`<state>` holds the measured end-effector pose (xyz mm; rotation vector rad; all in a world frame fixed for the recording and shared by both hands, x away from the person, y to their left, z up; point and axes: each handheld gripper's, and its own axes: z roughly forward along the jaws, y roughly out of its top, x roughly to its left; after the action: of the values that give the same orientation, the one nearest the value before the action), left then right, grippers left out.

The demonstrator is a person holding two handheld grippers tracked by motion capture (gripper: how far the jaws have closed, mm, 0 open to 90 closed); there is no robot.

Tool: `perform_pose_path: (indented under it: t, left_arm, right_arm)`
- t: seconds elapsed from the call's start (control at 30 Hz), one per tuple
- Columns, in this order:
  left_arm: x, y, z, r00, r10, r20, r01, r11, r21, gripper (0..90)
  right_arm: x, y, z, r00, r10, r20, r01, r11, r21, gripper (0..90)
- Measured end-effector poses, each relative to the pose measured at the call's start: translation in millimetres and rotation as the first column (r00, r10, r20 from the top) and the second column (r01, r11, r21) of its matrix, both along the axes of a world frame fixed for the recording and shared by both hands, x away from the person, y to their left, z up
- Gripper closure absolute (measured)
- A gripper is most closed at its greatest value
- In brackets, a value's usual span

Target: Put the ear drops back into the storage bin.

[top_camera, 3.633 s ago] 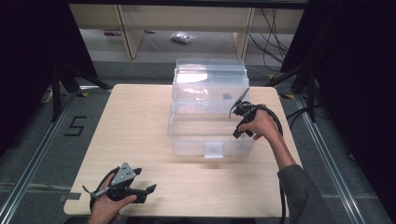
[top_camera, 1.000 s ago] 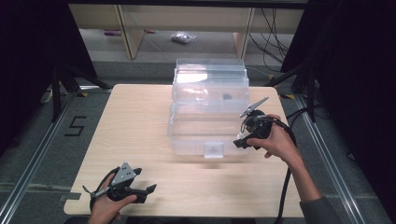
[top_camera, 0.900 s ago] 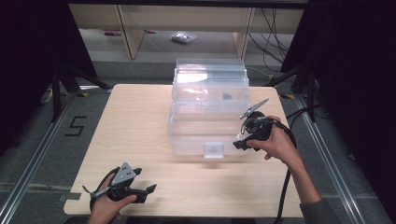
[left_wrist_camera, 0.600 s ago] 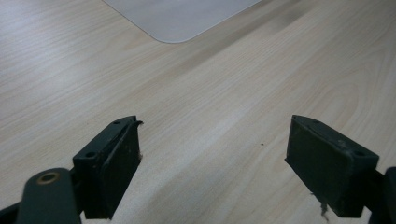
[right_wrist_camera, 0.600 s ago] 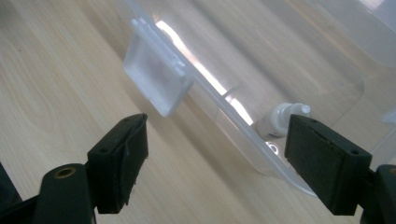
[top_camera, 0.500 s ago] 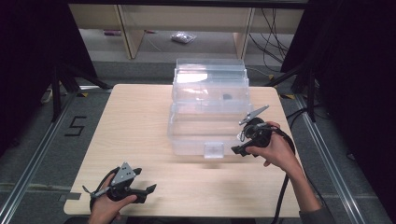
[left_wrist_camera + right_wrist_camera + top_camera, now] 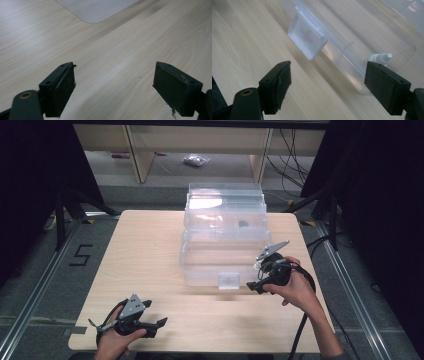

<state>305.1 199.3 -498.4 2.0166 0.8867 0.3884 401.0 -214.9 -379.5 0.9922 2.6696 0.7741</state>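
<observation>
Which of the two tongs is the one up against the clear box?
The right tongs, open beside the clear plastic box near its front latch. The left tongs sit at the table's near edge, well away from it.

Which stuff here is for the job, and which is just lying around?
For the job, probably:
clear plastic box
its latch
right gripper, open beside it

Just lying around:
left gripper, open, idle near the table's front
small bag on the floor
cables

We see a clear plastic box [image 7: 223,242] lying open mid-counter, its lid toward us, a frosted latch [image 7: 307,35] at its front edge.
</observation>
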Motion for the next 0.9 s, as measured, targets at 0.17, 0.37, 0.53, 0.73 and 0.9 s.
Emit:
perform_pose_path:
  t: [0.17, 0.37, 0.53, 0.73, 0.9]
  left_arm:
    - [0.2, 0.0, -0.4, 1.0000, 0.002, 0.001, -0.002, 1.0000, -0.009, 17.0]
    - [0.1, 0.0, -0.1, 1.0000, 0.003, 0.000, -0.003, 1.0000, -0.004, 17.0]
    - [0.2, 0.3, 0.1, 1.0000, 0.001, 0.001, -0.001, 1.0000, 0.002, 17.0]
    - [0.1, 0.3, 0.1, 1.0000, 0.002, 0.001, -0.002, 1.0000, 0.001, 17.0]
    - [0.1, 0.4, 0.3, 1.0000, 0.001, 0.002, -0.001, 1.0000, 0.001, 17.0]
  right_arm:
    - [-5.5, 1.5, -2.2, 1.0000, -0.006, 0.000, 0.006, 1.0000, 0.001, 22.1]
    - [-10.7, 0.9, -4.4, 0.9999, 0.004, 0.015, -0.005, 1.0000, 0.007, 22.1]
    - [-15.2, 1.9, -7.6, 0.9994, 0.012, 0.032, -0.012, 0.9999, 0.009, 22.0]
    - [-20.3, 3.0, -11.0, 0.9996, 0.025, 0.016, -0.025, 0.9994, 0.026, 21.9]
    - [-23.1, 3.5, -14.7, 0.9991, 0.037, 0.022, -0.037, 0.9989, 0.029, 21.7]
